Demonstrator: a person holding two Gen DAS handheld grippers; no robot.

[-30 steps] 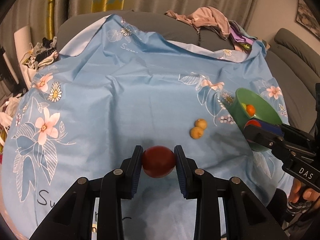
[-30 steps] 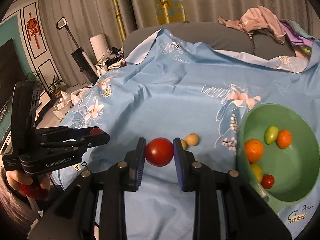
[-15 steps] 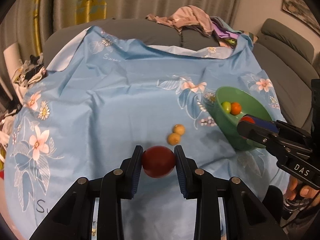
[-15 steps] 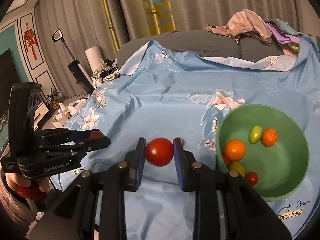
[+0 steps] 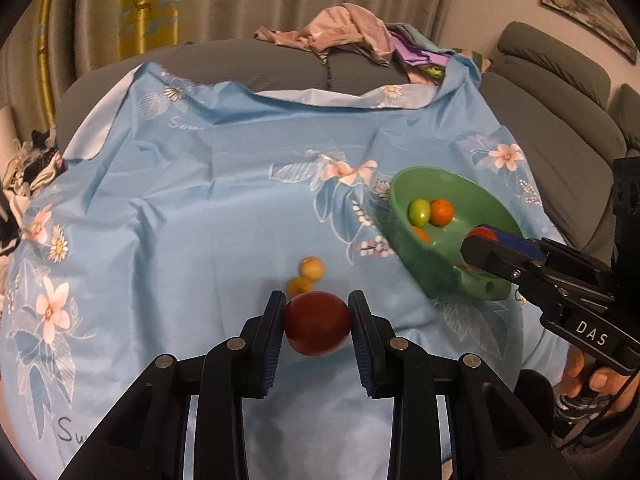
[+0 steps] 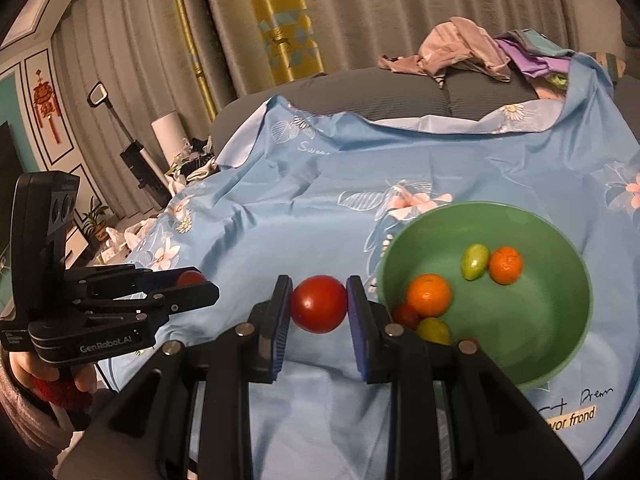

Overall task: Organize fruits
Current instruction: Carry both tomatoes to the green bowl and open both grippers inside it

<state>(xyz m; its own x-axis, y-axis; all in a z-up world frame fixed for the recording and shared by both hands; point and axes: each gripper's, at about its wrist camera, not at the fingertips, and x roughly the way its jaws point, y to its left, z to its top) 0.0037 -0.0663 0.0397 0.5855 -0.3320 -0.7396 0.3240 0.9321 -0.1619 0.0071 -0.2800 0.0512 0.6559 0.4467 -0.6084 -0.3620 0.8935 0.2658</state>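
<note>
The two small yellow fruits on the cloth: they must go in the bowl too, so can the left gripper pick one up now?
Probably not: the left gripper is shut on a red tomato, though nothing blocks them.

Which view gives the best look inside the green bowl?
The right wrist view: it looks down into the bowl, showing two oranges, a green fruit and more at the near wall. In the left wrist view the bowl is seen side-on, its near wall and the right gripper hiding part.
</note>
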